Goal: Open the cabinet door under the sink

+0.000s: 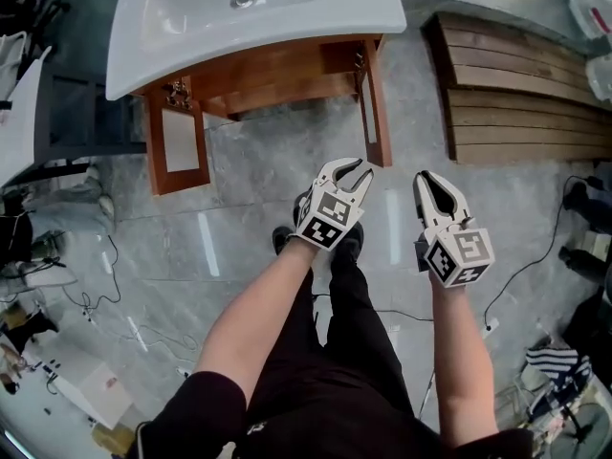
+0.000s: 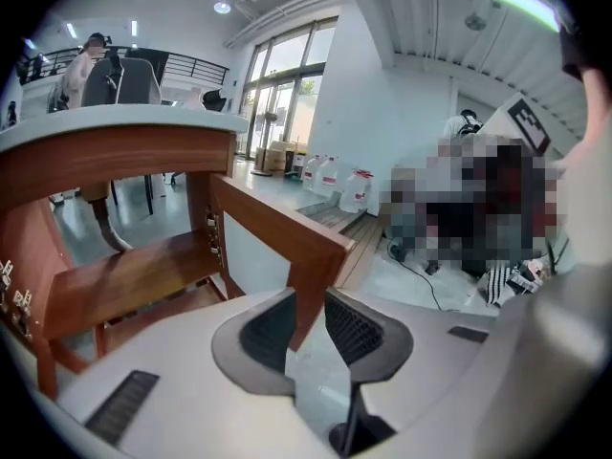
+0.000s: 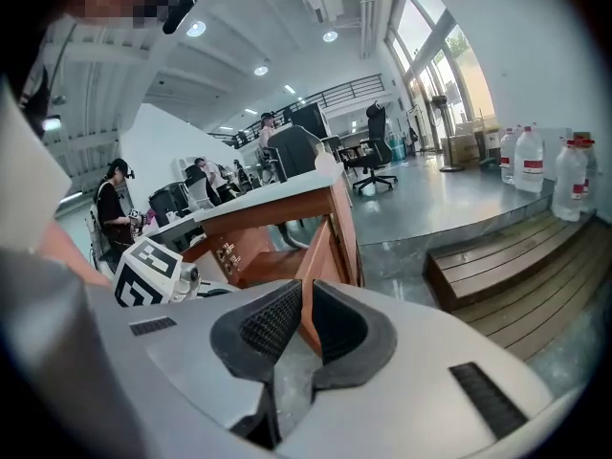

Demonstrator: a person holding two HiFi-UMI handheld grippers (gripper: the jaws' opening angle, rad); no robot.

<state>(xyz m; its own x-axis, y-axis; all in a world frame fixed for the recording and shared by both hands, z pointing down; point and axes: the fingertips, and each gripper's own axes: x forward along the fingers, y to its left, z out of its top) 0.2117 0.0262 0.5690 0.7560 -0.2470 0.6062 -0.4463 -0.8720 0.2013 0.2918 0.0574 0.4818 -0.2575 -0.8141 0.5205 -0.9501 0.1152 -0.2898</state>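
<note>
Holding the jaws of the left gripper (image 2: 309,300) apart. Framing the corner of the open cabinet door (image 2: 277,232) between them. Showing a wooden shelf (image 2: 134,275) beyond.

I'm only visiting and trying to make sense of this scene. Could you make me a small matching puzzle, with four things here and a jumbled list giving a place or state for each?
Things
1. basin
2. left cabinet door
3. wooden platform
4. left gripper

Descriptions
A. swung open
B. jaws apart, gripping nothing
C. white, on top of the cabinet
D. on the floor, to the right of the cabinet

Pairs: 1-C, 2-A, 3-D, 4-B
</note>
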